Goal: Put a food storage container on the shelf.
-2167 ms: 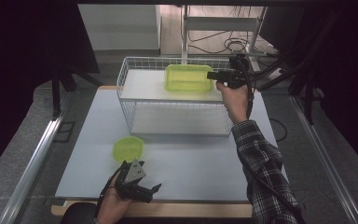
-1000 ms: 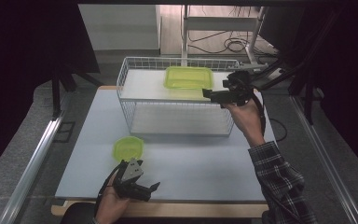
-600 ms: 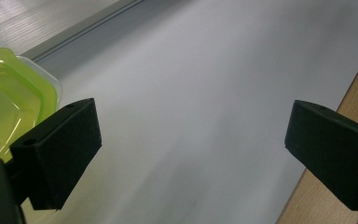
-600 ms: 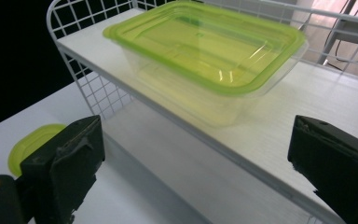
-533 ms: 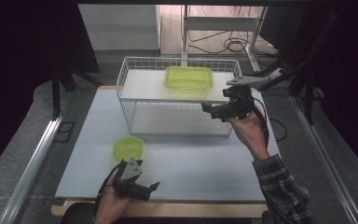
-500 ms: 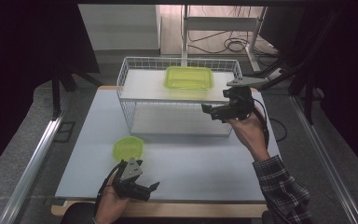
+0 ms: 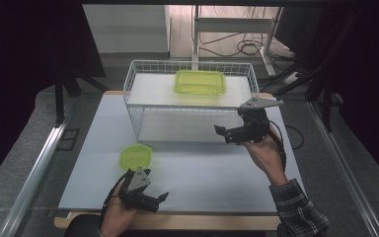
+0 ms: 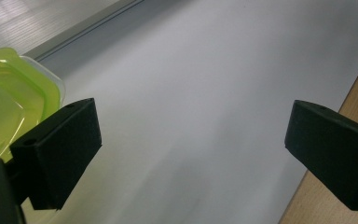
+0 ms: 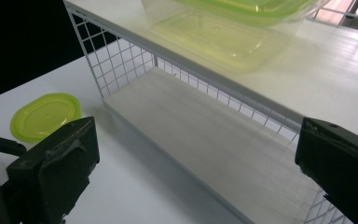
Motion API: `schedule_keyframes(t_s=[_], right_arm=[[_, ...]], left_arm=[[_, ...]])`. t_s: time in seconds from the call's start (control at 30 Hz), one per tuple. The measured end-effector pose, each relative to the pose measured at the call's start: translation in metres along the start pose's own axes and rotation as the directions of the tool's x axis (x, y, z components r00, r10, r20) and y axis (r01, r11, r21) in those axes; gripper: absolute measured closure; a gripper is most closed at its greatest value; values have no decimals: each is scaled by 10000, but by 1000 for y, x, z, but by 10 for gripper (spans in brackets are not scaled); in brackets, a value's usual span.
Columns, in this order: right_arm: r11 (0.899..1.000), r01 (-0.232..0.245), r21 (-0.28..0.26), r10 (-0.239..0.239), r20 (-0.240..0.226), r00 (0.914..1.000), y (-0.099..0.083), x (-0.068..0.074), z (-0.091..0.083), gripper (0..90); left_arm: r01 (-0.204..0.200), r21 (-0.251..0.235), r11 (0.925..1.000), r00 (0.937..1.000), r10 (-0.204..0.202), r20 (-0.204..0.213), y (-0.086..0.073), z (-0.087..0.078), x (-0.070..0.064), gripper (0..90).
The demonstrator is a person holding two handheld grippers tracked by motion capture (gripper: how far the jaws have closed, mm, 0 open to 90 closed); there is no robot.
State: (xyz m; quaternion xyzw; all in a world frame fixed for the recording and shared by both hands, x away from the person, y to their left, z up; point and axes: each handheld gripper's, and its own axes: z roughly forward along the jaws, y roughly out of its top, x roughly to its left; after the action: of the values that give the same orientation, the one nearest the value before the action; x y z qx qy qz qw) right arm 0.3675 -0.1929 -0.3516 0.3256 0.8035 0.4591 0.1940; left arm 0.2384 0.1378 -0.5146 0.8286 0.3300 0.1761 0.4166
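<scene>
A rectangular lime-green container (image 7: 200, 82) (image 9: 223, 28) rests on the upper shelf of a white wire rack (image 7: 137, 114) (image 9: 121, 56). On the table left of the rack lies a small lime-green oval container (image 7: 135, 157) (image 8: 2, 102) (image 9: 44, 114). My right gripper (image 7: 222, 135) (image 9: 196, 154) hovers open in front of the rack's right end, facing the lower shelf, with nothing between its jaws. Near the table's front edge my left gripper (image 7: 158, 202) (image 8: 196, 140) stands open and empty, just in front of the oval container.
The pale table top (image 7: 202, 173) has a wooden front edge (image 8: 340, 98). A metal rail (image 7: 34, 168) runs along the left side. Cables and a stand's legs (image 7: 256, 47) lie on the floor behind the rack.
My right gripper has come away from the rack's top right corner, moving down and toward the person, now before the lower shelf. The left gripper has barely moved.
</scene>
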Motion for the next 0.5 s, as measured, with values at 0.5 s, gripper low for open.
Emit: schedule_keyframes(t_s=[0.5], right_arm=[[9993,141,357,-146,138,9998,-42,13,3,0]], left_arm=[[-135,164,9998,9999,136,-87,0,0,1,34]])
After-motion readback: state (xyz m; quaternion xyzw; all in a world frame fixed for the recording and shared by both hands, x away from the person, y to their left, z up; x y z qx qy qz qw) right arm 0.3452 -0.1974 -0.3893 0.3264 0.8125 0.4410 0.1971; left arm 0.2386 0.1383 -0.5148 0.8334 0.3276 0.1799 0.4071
